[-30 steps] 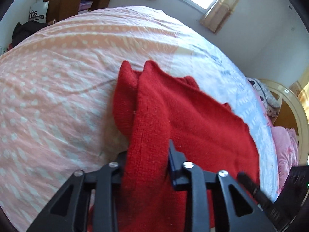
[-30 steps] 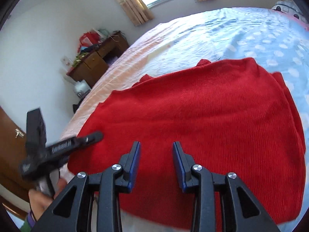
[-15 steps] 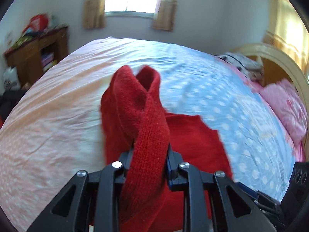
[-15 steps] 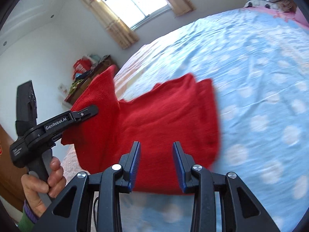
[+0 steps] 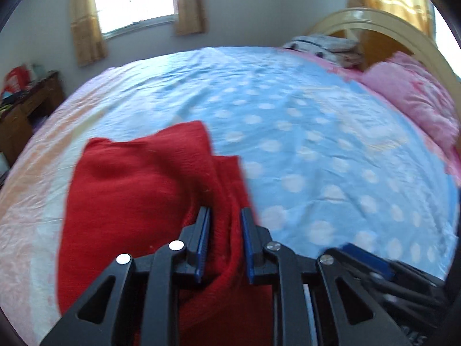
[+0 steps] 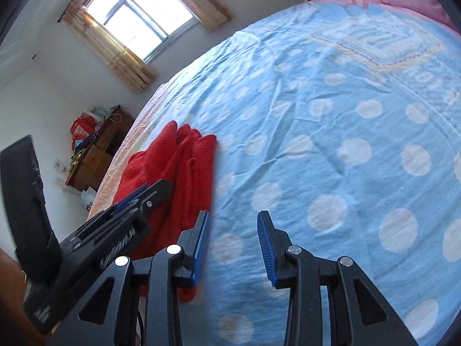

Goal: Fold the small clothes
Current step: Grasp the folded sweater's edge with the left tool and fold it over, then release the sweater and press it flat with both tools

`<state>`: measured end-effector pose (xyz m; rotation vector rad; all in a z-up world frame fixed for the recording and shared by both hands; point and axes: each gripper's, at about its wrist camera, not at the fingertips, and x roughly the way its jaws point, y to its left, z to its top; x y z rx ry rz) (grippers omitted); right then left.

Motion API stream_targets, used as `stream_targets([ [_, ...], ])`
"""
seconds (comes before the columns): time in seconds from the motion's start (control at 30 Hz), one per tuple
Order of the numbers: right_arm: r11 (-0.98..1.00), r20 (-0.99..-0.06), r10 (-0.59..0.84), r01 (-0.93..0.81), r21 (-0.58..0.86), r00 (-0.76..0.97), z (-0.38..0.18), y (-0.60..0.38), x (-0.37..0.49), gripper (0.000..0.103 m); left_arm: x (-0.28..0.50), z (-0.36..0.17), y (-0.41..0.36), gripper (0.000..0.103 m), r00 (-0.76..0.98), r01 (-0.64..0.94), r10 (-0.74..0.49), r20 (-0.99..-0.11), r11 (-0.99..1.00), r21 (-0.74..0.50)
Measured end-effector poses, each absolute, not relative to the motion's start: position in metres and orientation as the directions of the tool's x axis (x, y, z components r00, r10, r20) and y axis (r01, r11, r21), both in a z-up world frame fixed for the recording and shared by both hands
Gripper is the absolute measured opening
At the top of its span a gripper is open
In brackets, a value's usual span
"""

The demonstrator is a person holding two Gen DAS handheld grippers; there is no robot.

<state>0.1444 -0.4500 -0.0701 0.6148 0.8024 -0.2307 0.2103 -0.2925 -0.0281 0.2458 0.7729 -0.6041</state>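
My left gripper (image 5: 225,232) pinches a fold of the red knitted sweater (image 5: 138,184), which lies bunched on the pink-and-blue dotted bedsheet (image 5: 302,132) near its pink edge, while my right gripper (image 6: 232,246) stands spread, holding nothing.

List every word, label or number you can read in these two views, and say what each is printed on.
White lettering on the side of the left gripper: too blurred to read.
Faint characters printed on the blue bedsheet, upper right of the right wrist view: too blurred to read.
Nothing else carries legible text.
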Motion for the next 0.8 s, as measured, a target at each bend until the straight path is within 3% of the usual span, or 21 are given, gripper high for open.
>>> stream_targets([
  [0.13,0.809,-0.726,0.038,0.405,0.425,0.686,-0.069,-0.446,0.142,0.036,0.206,-0.028,-0.288,0.027,0.547,0.616,-0.452,-0.705,0.787,-0.027],
  [0.27,0.823,-0.706,0.009,0.396,0.407,0.708,-0.061,-0.448,0.137,0.036,0.199,-0.016,-0.256,0.075,0.452,0.660,-0.563,-0.692,0.733,-0.164],
  [0.37,0.816,-0.664,0.005,0.381,0.435,0.748,-0.046,-0.453,0.130,0.036,0.181,-0.001,-0.215,0.097,0.477,0.669,-0.590,-0.651,0.724,-0.167],
  [0.4,0.808,-0.641,0.034,0.356,0.470,0.767,-0.040,-0.455,0.129,0.044,0.178,0.002,-0.202,0.101,0.492,0.660,-0.587,-0.643,0.733,-0.164],
  [0.43,0.797,-0.616,0.071,0.326,0.508,0.785,-0.034,-0.455,0.130,0.057,0.178,0.006,-0.184,0.102,0.515,0.639,-0.581,-0.630,0.750,-0.170],
  [0.5,0.774,-0.559,0.149,0.256,0.579,0.816,-0.023,-0.451,0.139,0.068,0.187,0.007,-0.162,0.103,0.538,0.594,-0.564,-0.627,0.781,-0.192],
  [0.63,0.802,-0.592,0.242,0.185,0.568,0.769,-0.018,-0.425,0.186,0.068,0.232,-0.003,-0.118,0.103,0.553,0.415,-0.501,-0.666,0.859,-0.302],
  [0.7,0.832,-0.667,0.226,0.216,0.512,0.710,-0.031,-0.409,0.212,0.068,0.246,-0.010,-0.102,0.102,0.550,0.346,-0.513,-0.659,0.858,-0.380],
  [0.8,0.854,-0.698,0.196,0.230,0.466,0.689,-0.046,-0.399,0.233,0.068,0.264,-0.021,-0.092,0.102,0.541,0.294,-0.511,-0.668,0.859,-0.419],
])
